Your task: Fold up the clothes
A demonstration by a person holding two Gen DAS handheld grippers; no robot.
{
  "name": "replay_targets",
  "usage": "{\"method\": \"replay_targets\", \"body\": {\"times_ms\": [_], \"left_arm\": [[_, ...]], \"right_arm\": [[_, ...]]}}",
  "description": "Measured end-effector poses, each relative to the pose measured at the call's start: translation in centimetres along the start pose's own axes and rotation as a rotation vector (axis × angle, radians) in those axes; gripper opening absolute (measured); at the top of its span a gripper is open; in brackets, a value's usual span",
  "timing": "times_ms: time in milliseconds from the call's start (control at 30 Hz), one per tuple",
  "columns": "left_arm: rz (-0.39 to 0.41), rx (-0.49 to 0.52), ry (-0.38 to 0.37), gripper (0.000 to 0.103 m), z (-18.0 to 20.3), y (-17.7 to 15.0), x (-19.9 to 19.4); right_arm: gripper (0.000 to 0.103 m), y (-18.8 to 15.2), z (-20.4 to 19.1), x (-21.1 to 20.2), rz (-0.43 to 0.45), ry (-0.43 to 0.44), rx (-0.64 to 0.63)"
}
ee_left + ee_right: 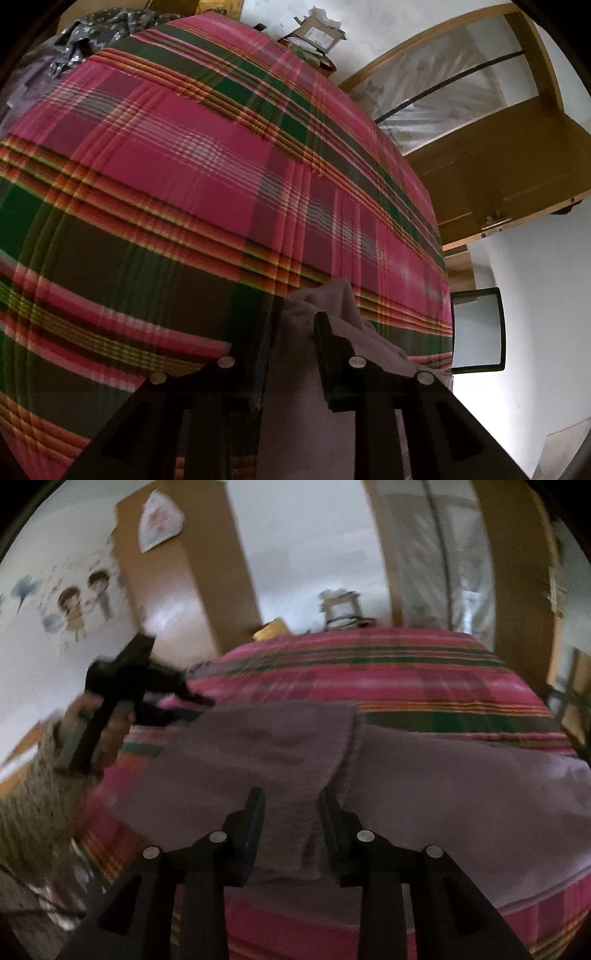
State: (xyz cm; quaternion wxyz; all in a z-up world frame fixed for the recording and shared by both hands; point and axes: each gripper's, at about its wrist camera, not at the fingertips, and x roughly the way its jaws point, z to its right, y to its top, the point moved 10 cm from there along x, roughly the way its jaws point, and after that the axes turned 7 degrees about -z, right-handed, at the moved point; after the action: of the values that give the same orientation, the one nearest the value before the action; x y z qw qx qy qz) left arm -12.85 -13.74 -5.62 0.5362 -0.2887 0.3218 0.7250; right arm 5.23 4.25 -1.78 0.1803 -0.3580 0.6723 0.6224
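Left gripper points down over a bed under a pink and green plaid bedcover. A fold of purple cloth bunches up between the fingers; whether they pinch it cannot be told. A grey patterned garment lies at the bed's far corner. A brown door stands beside the bed.

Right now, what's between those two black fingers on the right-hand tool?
A fold of the lilac garment lies between the right gripper fingers, on the plaid bedspread; the right wrist view shows it.
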Motion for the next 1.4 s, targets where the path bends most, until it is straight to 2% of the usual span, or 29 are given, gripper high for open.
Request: {"method": "replay_targets", "body": {"times_ms": [67, 133, 200, 333, 533, 633, 833, 967, 1100, 1233, 1400], "left_arm": [[0.006, -0.005, -0.007, 0.024, -0.3, -0.1, -0.4], [0.006, -0.016, -0.015, 0.025, -0.6, -0.2, -0.6], [0.008, -0.017, -0.019, 0.025, -0.8, -0.4, -0.9], [0.001, -0.012, -0.033, 0.026, -0.6, -0.8, -1.2], [-0.022, 0.025, -0.037, 0.03, -0.1, -2.4, -1.3], [-0.028, 0.039, -0.032, 0.03, -0.1, -3.3, -1.3], [-0.038, 0.05, -0.035, 0.033, -0.8, -5.0, -1.6], [-0.055, 0.048, -0.038, 0.033, -1.0, -6.1, -1.4], [-0.085, 0.064, -0.044, 0.033, -1.0, -7.1, -1.0], [-0.087, 0.062, -0.048, 0.033, -1.2, -7.5, -1.0], [-0.101, 0.072, -0.048, 0.033, -0.7, -7.7, -0.6]], "right_arm": [[0.033, -0.8, 0.0, 0.6, -0.023, -0.05, -0.035], [0.035, -1.8, 0.2, 1.2, -0.051, -0.054, -0.033], [0.038, -2.1, 0.6, 1.1, -0.044, -0.048, -0.008], [0.038, -1.7, 0.4, 0.8, -0.042, -0.073, -0.01], [0.038, 2.6, -1.0, -0.4, 0.051, -0.101, -0.1], [0.038, 5.5, -0.9, 0.0, 0.086, -0.074, -0.125], [0.038, 8.0, 0.9, 3.5, 0.03, -0.054, -0.084], [0.038, 9.1, 1.5, 6.7, -0.031, -0.074, -0.076], [0.038, 8.8, 2.1, 8.4, -0.077, -0.13, -0.103], [0.038, 8.1, 2.5, 8.9, -0.119, -0.175, -0.139], [0.038, 8.2, 3.8, 7.4, -0.099, -0.204, -0.117]]}}
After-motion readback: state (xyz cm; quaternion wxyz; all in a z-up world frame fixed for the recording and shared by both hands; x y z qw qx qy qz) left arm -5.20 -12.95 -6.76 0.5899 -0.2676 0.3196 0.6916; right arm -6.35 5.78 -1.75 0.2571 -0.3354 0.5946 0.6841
